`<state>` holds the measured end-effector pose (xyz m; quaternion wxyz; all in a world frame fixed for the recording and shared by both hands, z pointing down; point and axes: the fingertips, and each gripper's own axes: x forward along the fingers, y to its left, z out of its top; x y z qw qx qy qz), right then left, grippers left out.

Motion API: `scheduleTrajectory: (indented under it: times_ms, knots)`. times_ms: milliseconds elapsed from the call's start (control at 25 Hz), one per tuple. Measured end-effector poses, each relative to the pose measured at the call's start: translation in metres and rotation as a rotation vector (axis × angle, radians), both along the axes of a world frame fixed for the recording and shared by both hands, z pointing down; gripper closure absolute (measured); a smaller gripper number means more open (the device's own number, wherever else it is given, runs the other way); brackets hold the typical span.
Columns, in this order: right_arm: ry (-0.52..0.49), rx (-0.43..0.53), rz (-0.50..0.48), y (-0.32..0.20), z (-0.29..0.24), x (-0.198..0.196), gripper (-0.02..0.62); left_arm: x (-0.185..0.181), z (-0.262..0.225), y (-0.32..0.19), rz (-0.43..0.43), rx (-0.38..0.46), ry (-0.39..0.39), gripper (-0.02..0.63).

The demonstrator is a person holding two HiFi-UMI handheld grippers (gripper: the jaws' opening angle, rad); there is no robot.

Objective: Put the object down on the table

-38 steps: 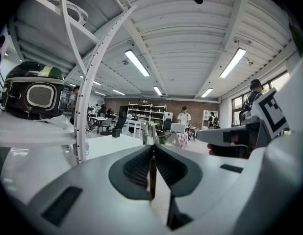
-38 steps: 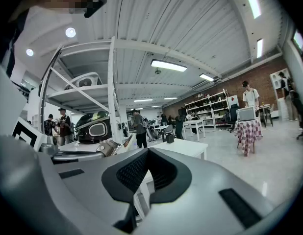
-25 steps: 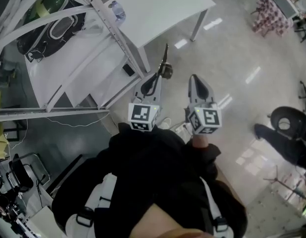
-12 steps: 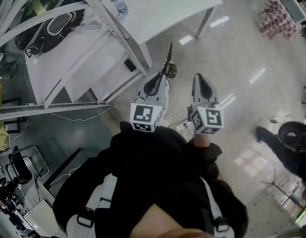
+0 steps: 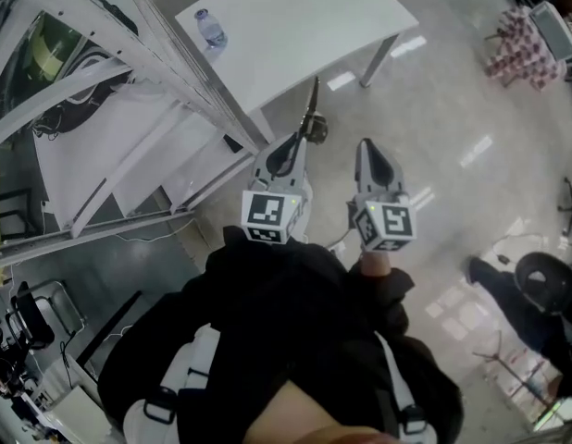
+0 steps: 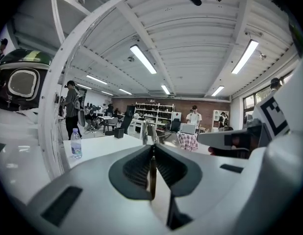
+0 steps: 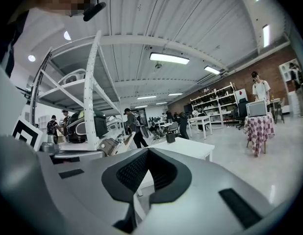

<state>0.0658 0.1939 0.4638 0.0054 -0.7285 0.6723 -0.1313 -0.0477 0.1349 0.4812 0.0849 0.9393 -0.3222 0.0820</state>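
A clear plastic water bottle (image 5: 210, 31) with a blue cap stands upright just beside a white tubular rack (image 7: 95, 97). A green-and-black bag (image 6: 21, 80) with a white-rimmed oval panel lies on one of the rack's shelves. Across the glossy pale floor (image 5: 453, 109) stands a small table under a red-checked cloth (image 7: 259, 126), with a grey box (image 7: 256, 108) on top. A person in a white shirt (image 7: 261, 88) stands behind it. Stocked shelving (image 7: 215, 104) lines a brick wall, and strip lights (image 7: 169, 58) glow on the ribbed ceiling.
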Motion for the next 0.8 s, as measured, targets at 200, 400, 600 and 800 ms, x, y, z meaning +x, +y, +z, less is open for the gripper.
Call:
scheduleTrajectory:
  times_ms: [200,400,600,800]
  knots:
    - [0.016,-0.002,-0.026,-0.059,-0.006,0.016,0.603,0.015,-0.003,-0.056,-0.021,0.002,0.005,0.579]
    - [0.029,-0.006,-0.041,-0.124,-0.027,0.049,0.603,0.046,-0.021,-0.117,-0.039,0.005,0.015,0.578]
    - [0.025,0.009,-0.085,-0.186,-0.046,0.063,0.603,0.066,-0.031,-0.173,-0.066,0.003,0.021,0.580]
    - [0.051,0.008,-0.131,-0.238,-0.046,0.072,0.603,0.076,-0.030,-0.224,-0.092,0.011,0.016,0.579]
